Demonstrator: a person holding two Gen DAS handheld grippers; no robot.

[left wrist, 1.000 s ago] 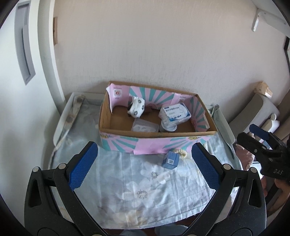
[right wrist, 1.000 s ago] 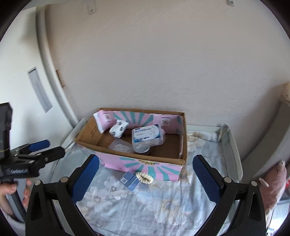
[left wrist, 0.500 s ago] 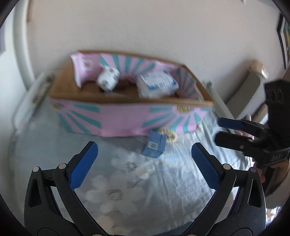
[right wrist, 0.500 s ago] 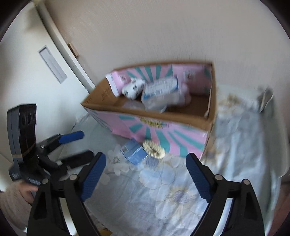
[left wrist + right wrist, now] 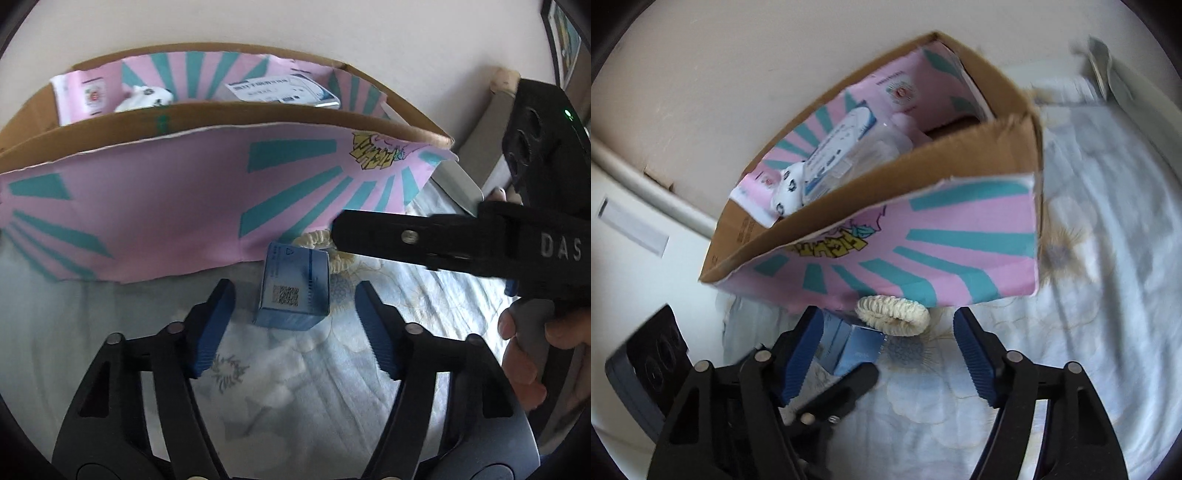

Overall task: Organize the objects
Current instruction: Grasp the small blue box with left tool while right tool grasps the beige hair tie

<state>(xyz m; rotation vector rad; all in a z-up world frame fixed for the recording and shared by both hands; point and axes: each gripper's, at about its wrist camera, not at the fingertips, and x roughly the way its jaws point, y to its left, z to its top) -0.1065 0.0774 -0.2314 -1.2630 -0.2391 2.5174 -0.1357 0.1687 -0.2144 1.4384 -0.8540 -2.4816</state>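
Observation:
A small blue box (image 5: 295, 288) with a QR code lies on the flowered sheet in front of the pink and teal cardboard box (image 5: 184, 192). My left gripper (image 5: 295, 325) is open, its fingers on either side of the blue box, not touching it. A cream scrunchie (image 5: 893, 314) lies against the cardboard box (image 5: 923, 243), just behind the blue box (image 5: 849, 347). My right gripper (image 5: 886, 354) is open with the scrunchie between its fingertips. The right gripper also reaches in from the right in the left wrist view (image 5: 424, 240).
Inside the cardboard box are a white spotted item (image 5: 788, 190) and a clear plastic pack with a blue label (image 5: 846, 147). The sheet (image 5: 1089, 258) spreads to the right. A wall stands behind the box. The left gripper's body shows low left in the right wrist view (image 5: 827, 402).
Both grippers have moved down and forward, close to the sheet. The left one now brackets the blue box, and the right one has come up to the scrunchie.

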